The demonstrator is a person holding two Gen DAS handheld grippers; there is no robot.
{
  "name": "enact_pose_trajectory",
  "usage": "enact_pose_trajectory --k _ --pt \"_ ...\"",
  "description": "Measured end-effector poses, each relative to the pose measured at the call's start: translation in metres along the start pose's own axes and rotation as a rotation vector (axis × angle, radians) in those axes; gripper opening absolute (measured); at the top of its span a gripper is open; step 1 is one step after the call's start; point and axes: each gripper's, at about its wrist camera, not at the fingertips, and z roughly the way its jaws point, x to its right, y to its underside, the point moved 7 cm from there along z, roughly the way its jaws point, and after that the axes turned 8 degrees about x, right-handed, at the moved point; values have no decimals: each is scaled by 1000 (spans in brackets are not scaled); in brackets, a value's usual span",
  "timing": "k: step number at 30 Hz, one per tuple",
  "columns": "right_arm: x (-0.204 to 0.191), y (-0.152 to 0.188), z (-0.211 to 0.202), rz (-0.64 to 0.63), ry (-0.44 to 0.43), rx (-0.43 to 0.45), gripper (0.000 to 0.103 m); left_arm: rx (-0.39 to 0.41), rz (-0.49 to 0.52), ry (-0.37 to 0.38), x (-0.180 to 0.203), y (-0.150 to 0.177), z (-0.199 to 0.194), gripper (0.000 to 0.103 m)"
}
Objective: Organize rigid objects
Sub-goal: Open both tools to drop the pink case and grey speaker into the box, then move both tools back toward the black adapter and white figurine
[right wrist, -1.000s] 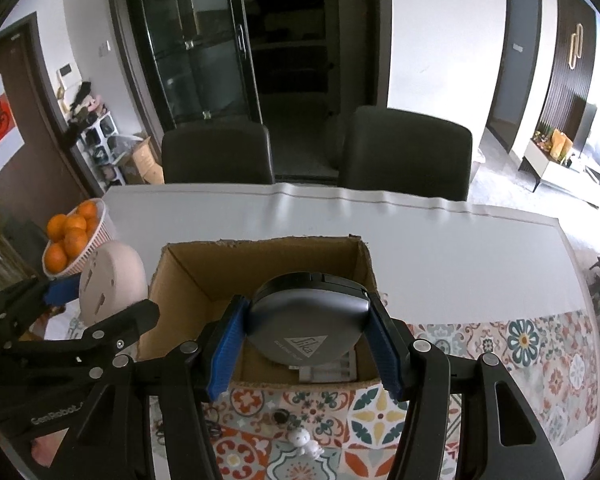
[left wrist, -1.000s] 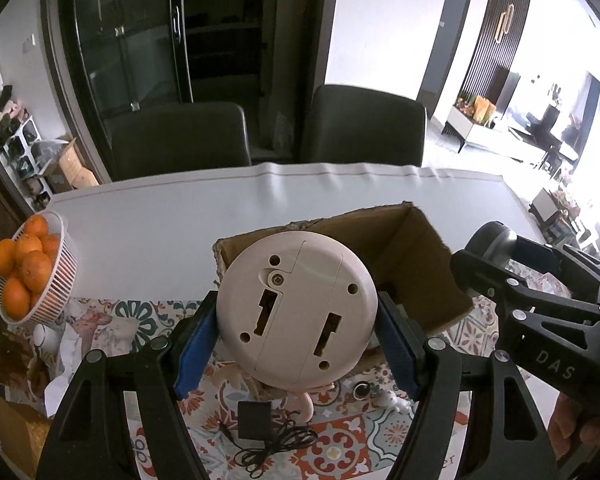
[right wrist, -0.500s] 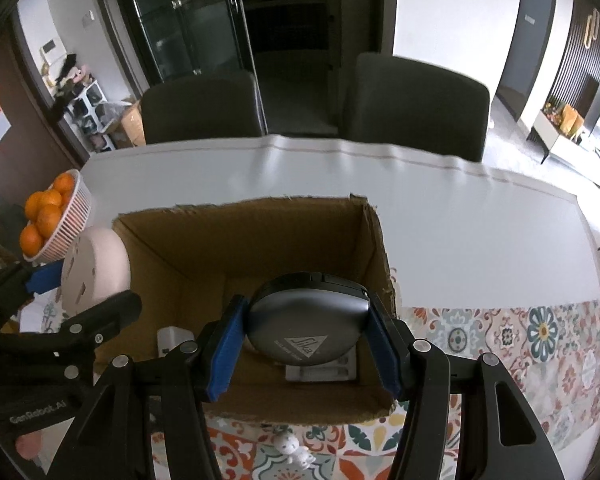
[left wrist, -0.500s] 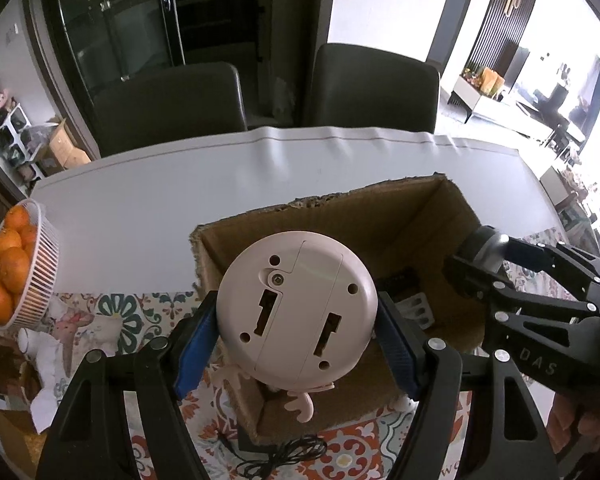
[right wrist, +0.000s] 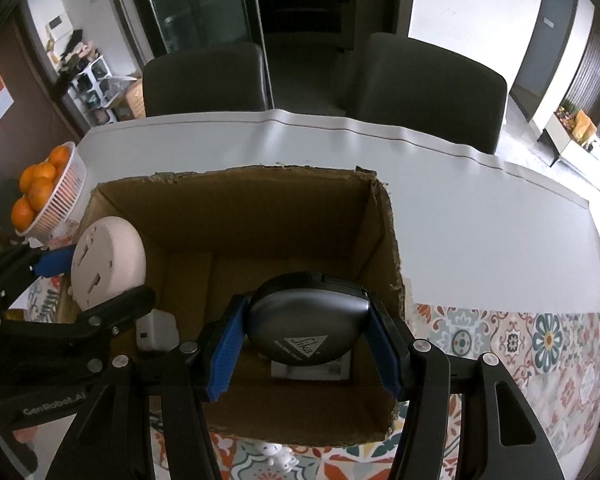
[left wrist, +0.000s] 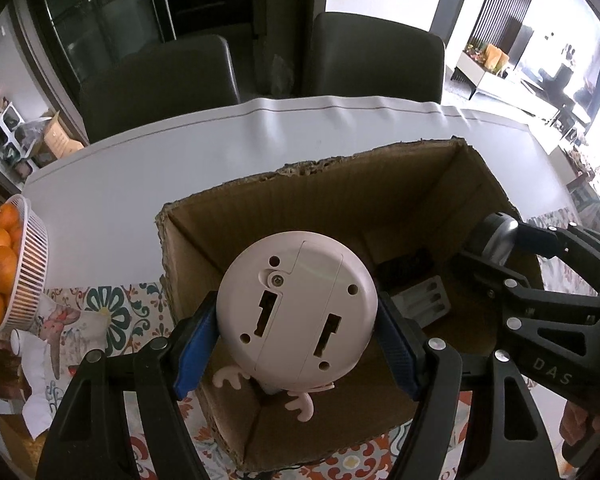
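Left tool [left wrist: 296, 344] clamps pink clock [left wrist: 296, 312]; right tool [right wrist: 306, 348] clamps grey case [right wrist: 308, 320]. Risk: collision over cardboard box [right wrist: 384, 240], chargers below, 6 o'clock.

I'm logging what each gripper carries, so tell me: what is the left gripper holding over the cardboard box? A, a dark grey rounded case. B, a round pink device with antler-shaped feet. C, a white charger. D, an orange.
B: the left gripper has its blue pads clamped on the round pink device, held above the open cardboard box; the dark grey case is in the right gripper.
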Motion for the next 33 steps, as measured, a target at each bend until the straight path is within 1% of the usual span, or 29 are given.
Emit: enact_pose_trajectory --k 2,5,9,14,23,33 --pt "1 0 0 10 -7 4 59 0 -4 -2 -1 0 0 74" --pt "0 -1 -3 16 -22 10 65 17 -4 5 1 -3 -6 75" --pt "0 -2 -10 13 -11 26 65 45 4 -22 0 -4 -16 76" --pt "-1 -2 -26 33 14 63 65 71 -11 -24 -3 0 -33 76" --pt "-11 1 -58 34 71 132 65 102 -32 -61 -12 15 -61 77" --pt "-26 7 -89 9 82 194 65 149 -22 -90 -18 31 -95 77"
